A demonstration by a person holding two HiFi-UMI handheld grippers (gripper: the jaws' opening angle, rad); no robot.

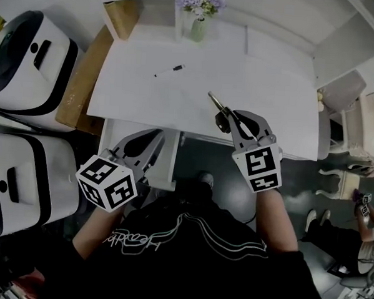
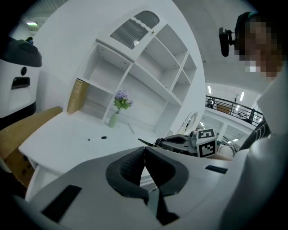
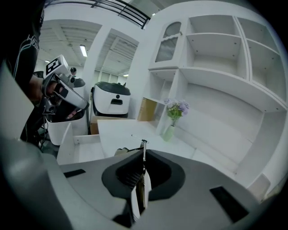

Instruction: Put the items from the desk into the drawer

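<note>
A black-and-white marker pen lies on the white desk, far left of centre; it also shows small in the left gripper view as the pen. My right gripper is shut on a thin dark pen-like item that sticks out over the desk's front part; its tip rises between the pads. My left gripper is shut with nothing in it, low above the open white drawer under the desk's left front. That drawer looks bare inside.
A green vase of purple flowers stands at the desk's back by the shelf unit. A brown box and a wooden board are at the left, beside two white machines. White furniture stands to the right.
</note>
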